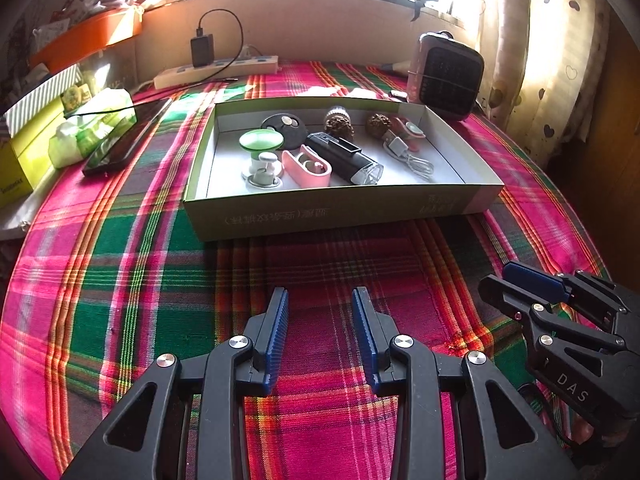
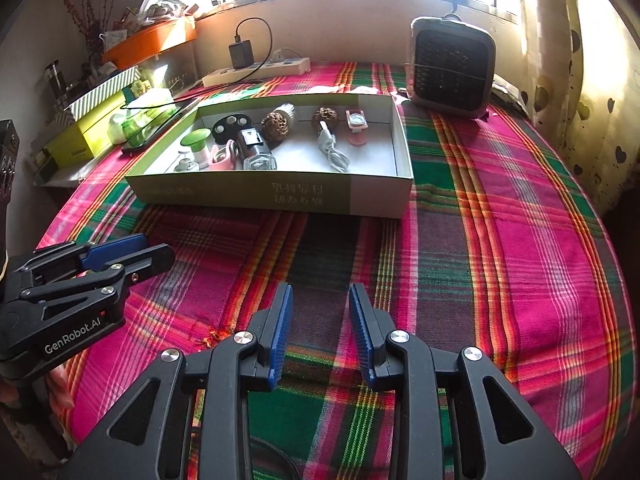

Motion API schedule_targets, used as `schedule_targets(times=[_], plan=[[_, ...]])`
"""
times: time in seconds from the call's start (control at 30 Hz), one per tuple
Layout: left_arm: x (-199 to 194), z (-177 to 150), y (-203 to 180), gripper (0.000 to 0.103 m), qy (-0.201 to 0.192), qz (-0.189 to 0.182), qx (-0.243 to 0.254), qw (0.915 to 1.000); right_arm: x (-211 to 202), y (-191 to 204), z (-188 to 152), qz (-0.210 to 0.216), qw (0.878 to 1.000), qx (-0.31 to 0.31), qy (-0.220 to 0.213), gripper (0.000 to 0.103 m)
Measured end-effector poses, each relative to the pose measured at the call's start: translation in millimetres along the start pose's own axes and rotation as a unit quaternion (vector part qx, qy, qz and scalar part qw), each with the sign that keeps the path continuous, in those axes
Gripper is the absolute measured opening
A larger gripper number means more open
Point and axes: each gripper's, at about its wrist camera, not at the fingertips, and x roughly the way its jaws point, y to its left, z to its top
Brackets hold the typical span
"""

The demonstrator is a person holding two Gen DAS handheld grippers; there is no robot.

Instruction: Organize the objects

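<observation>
A shallow cardboard box (image 1: 332,216) (image 2: 280,196) sits mid-table on the plaid cloth. Inside lie a green-topped white gadget (image 1: 260,144) (image 2: 195,138), a pink clip (image 1: 307,168) (image 2: 222,158), a black flashlight (image 1: 344,158) (image 2: 256,148), a black round disc (image 1: 285,126) (image 2: 232,124), two brown knobbly balls (image 1: 339,124) (image 1: 378,122), a white cable (image 1: 408,154) (image 2: 332,148) and a pink watch-like item (image 1: 412,132) (image 2: 356,122). My left gripper (image 1: 320,300) is open and empty, hovering short of the box. My right gripper (image 2: 320,296) is open and empty too, beside the left one.
A small fan heater (image 1: 446,74) (image 2: 450,68) stands back right. A power strip with a charger (image 1: 216,68) (image 2: 256,66) lies at the back. A black phone (image 1: 124,140), a tissue pack (image 1: 86,132) and boxes (image 2: 92,120) sit at the left. Curtains (image 2: 580,60) hang right.
</observation>
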Motion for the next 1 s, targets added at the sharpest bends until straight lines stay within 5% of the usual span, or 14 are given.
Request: schedule_targets(times=[0.3,1.0], plan=[[0,-2,-2,0.031,-0.012,0.011,0.000,0.9999,1,4,-3,-0.011,1.000,-0.012,-0.011,0.045],[2,-5,-11,0.033,-0.020,0.037,0.015,0.9990,2,4,-2,-0.032,0.999,-0.012,-0.008,0.050]])
